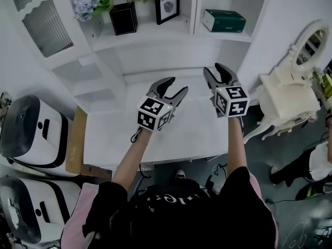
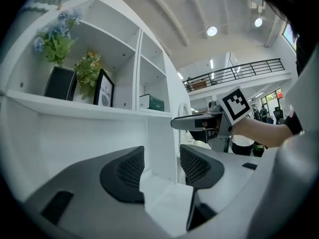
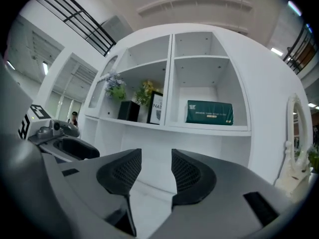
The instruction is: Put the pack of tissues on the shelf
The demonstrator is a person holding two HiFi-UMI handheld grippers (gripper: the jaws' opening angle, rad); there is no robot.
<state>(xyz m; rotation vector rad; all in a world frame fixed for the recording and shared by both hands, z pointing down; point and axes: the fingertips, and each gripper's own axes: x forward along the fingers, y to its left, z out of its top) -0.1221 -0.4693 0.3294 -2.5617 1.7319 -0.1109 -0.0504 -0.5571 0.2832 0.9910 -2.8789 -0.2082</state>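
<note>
A dark green pack of tissues (image 1: 224, 21) lies on the right shelf compartment (image 1: 228, 36) of the white cabinet, and it shows clearly in the right gripper view too (image 3: 210, 112). My right gripper (image 1: 218, 74) hovers over the white desk (image 1: 119, 134) below that shelf, open with nothing between its jaws. My left gripper (image 1: 170, 88) hangs beside it to the left, also open and empty. In the left gripper view the pack (image 2: 151, 102) is small and far off, with the right gripper (image 2: 197, 123) crossing in front.
On the left shelf stand a black planter with flowers (image 1: 123, 17) and a framed print (image 1: 167, 2). An ornate white dressing table with an oval mirror (image 1: 290, 95) is at the right. Two white machines (image 1: 31, 134) sit at the left.
</note>
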